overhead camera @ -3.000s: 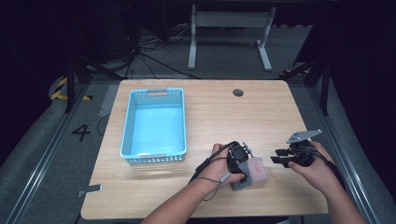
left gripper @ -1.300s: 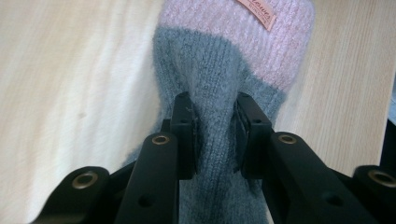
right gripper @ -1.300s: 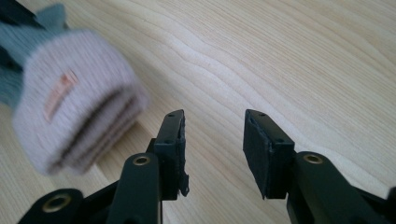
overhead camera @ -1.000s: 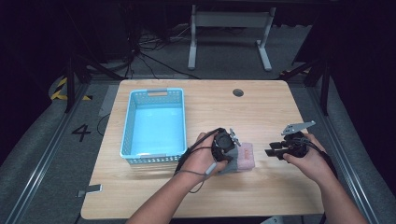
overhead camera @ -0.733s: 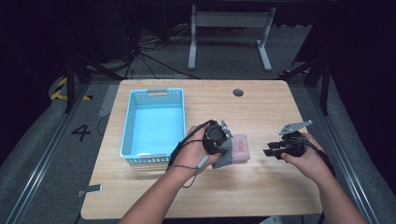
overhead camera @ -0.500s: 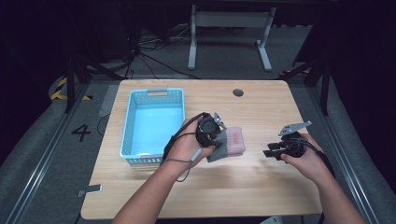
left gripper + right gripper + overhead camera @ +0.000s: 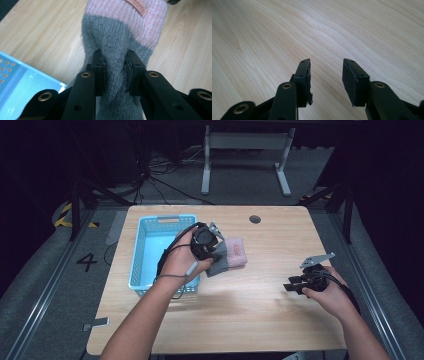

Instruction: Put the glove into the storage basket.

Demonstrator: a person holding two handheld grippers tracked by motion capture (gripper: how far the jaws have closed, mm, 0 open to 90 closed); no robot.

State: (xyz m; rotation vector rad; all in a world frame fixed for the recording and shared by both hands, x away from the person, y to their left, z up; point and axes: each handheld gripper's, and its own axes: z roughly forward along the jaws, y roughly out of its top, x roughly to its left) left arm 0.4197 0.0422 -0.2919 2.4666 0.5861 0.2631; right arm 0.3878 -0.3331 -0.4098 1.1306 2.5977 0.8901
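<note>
A folded grey and pink knitted sock (image 7: 229,255) hangs above the wooden table, just right of the blue basket (image 7: 145,255). My left gripper (image 7: 212,251) is shut on its grey end. In the left gripper view both pads pinch the grey knit (image 7: 113,72), the pink cuff with a small label (image 7: 136,6) points away, and the basket's corner (image 7: 22,85) lies below at the left. My right gripper (image 7: 295,284) rests low over the table at the right. Its jaws stand open with bare wood between them (image 7: 325,75).
The wooden table (image 7: 250,315) spreads out in front of and between the hands. A round cable hole (image 7: 255,219) sits near the far edge. The basket's inside looks bare. Beyond the table the floor is dark, with a desk frame.
My left hand has lifted the sock off the table and carried it left and farther away, up to the basket's right rim. The right hand has kept still.
</note>
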